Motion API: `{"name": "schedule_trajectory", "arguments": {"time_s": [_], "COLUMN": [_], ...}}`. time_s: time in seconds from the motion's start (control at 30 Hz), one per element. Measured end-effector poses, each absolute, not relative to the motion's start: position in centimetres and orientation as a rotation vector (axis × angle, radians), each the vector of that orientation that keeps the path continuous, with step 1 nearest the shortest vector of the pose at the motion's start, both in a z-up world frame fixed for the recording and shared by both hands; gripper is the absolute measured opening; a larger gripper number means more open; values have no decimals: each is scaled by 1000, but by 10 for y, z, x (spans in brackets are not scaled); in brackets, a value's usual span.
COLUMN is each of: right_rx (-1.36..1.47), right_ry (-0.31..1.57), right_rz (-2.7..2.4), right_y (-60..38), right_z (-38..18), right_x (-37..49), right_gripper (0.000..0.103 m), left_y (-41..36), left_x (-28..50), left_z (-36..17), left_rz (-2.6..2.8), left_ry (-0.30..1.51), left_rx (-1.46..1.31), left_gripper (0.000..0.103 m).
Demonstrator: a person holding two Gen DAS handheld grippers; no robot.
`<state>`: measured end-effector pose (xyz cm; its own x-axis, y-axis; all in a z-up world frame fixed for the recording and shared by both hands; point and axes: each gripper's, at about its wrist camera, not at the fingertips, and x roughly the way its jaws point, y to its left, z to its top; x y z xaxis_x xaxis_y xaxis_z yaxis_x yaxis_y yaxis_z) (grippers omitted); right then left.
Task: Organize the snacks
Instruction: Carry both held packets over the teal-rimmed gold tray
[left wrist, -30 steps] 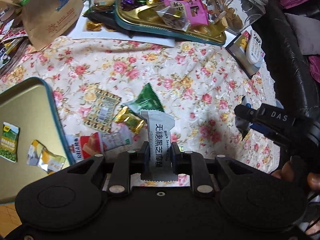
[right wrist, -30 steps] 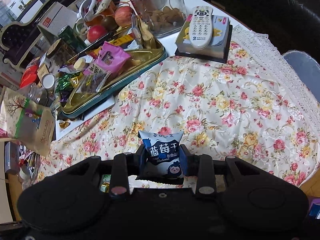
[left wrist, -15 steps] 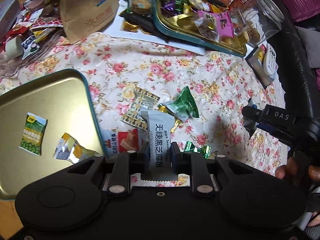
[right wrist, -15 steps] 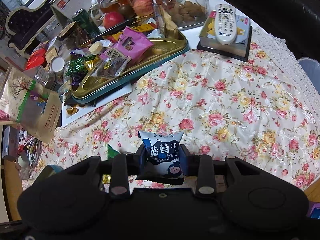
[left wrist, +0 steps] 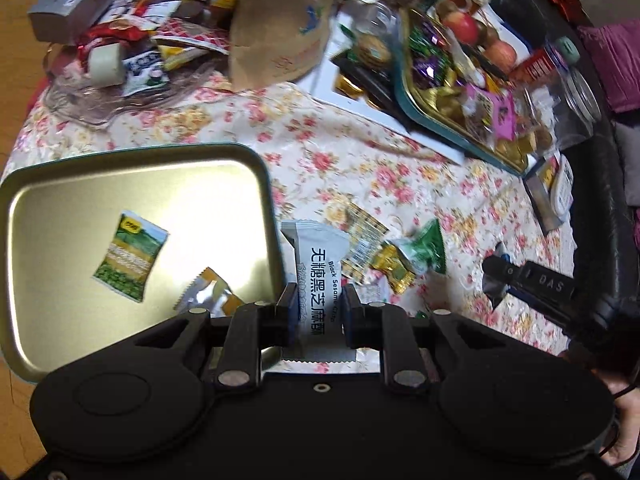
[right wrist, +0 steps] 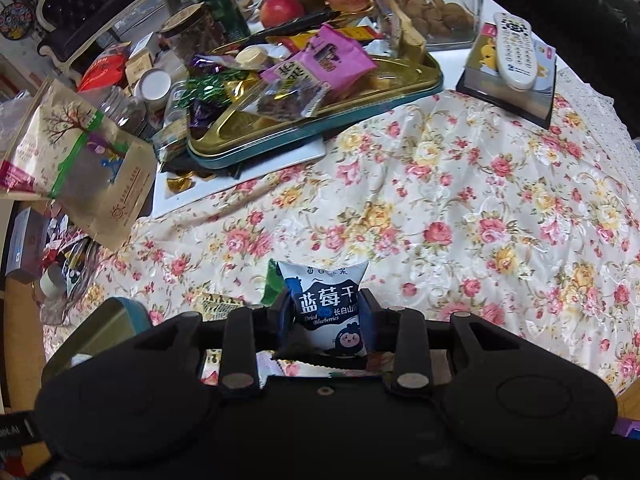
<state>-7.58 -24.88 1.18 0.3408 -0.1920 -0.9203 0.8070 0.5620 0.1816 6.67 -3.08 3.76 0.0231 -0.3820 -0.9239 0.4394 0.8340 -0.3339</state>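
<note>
The black sesame crisp packet, clamped upright in the left gripper, now hangs at the near right edge of the gold tin tray, which has slid into fuller view (two snacks already lie inside it). The right gripper has trailed toward that tray too, clenched on the dried blueberry pouch; both drops look close.

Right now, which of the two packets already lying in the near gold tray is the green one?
The green packet, flat mid-tray; the other packet is orange and silver, nearer the left gripper.
</note>
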Motion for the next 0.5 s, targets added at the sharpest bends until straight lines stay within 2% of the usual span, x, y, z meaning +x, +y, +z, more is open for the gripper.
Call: {"name": "schedule_trajectory", "arguments": {"time_s": [0.5], "right_rx": [672], "right_ry": [1031], "right_rz": [-613], "right_y": [-207], "right_z": [14], "right_x": [-32], "right_gripper": [36], "left_y": [12], "left_x": [99], "left_z": [40], "left_rz": [-495], "left_ry": [1382], "left_rx": [-37], "left_gripper": [28]}}
